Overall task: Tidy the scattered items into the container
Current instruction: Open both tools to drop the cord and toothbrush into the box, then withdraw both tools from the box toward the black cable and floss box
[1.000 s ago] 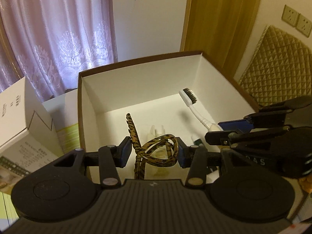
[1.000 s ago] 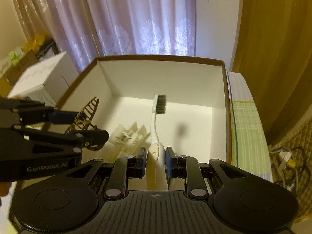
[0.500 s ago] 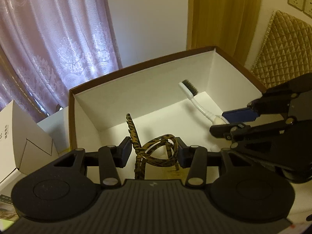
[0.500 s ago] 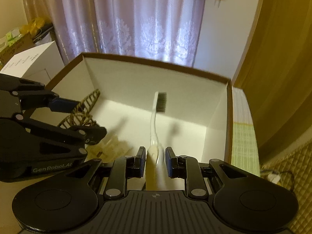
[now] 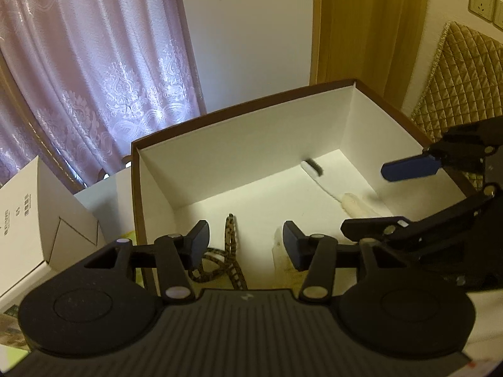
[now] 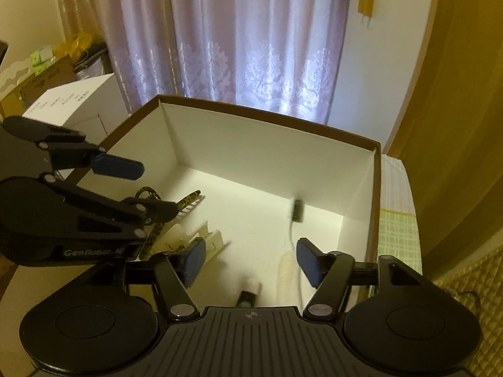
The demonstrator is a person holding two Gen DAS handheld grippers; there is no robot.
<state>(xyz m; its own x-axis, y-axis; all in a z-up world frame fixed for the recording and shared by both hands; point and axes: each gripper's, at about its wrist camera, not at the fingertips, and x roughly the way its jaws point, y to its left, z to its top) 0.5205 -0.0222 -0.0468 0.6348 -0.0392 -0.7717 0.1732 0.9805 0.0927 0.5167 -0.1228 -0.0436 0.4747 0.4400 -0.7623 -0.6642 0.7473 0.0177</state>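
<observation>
Now both grippers — left gripper (image 5: 245, 246), right gripper (image 6: 250, 257) — hover spread-fingered and empty over the box (image 6: 270, 119), toothbrush (image 6: 287, 264) lengthwise beneath the right.

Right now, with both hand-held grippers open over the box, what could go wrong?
1. The left hand-held gripper hangs just above the leopard hair clip; pulling back could snag it.
2. The toothbrush looks blurred, perhaps not settled yet.
3. The two hand-held grippers are close; the right hand-held gripper could bump the left.

- Toothbrush (image 6: 290, 245) in the box (image 6: 270, 144): motion-blurred, bristle detail unreadable.
- Hair clip (image 5: 231, 251): lower part hidden behind the left gripper (image 5: 244, 245).
- Small dark item (image 6: 248, 295) beside the toothbrush: unidentifiable.
</observation>
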